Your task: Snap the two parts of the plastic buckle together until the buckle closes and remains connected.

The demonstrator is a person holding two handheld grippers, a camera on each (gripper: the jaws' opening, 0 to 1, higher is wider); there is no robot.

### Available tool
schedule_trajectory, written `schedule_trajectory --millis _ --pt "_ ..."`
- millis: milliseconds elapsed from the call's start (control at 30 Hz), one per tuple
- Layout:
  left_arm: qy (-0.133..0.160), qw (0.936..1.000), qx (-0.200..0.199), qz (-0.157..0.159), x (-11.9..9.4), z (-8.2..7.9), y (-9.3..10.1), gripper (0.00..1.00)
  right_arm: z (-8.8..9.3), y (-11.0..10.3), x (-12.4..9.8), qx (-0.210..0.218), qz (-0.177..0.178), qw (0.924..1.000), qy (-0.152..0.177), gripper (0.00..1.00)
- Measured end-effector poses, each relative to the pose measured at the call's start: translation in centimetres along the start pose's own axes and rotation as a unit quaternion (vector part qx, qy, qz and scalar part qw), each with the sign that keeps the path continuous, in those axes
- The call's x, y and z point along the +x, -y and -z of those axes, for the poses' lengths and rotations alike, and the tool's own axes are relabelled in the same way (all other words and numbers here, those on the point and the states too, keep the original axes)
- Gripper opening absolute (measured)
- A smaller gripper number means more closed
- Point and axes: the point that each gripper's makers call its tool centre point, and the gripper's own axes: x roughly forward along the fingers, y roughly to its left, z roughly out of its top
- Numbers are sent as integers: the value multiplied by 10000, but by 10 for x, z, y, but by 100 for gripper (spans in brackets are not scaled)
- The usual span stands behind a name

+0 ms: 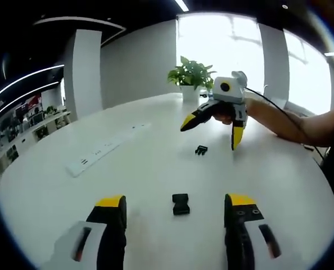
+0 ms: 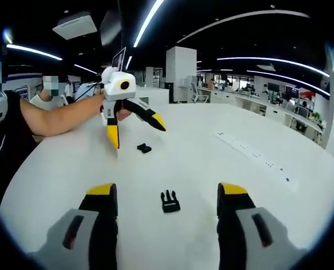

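Observation:
Two black buckle parts lie apart on the white table (image 1: 71,197). The socket half (image 1: 180,204) sits on the table just ahead of my left gripper (image 1: 176,201), level with its yellow-tipped jaws, which stand open and hold nothing. The pronged half (image 2: 169,201) lies in the same way ahead of my right gripper (image 2: 167,189), also open and holding nothing. The two grippers face each other. In the left gripper view, the right gripper (image 1: 211,135) hovers over the pronged half (image 1: 201,149). In the right gripper view, the left gripper (image 2: 137,134) hovers over the socket half (image 2: 144,148).
A long white power strip (image 1: 108,147) (image 2: 251,151) lies on the table to one side of the buckle parts. A potted plant (image 1: 192,76) stands at the table's far edge. The person's forearm (image 1: 290,121) (image 2: 54,121) reaches over the table.

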Motion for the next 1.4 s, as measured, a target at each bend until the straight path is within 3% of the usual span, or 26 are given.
schedule_trajectory --millis 133,600,867,1000,1400 --pt "-25 9999 103 23 2 0 0 55 2 -4 1 -9 -92 9999 -55 62" --pt "-18 9998 213 -29 2 0 6 46 3 -2 1 -110 -58 9999 -55 41" --pt "-72 9997 212 -27 2 3 2 46 3 -1 0 -104 -57 9999 -71 40" --pt "-78 9999 154 11 1 5 5 39 3 3 -2 -102 -61 9999 -65 36" --pt "-81 9997 185 98 2 7 9 33 3 2 -3 -107 -43 9999 -77 32"
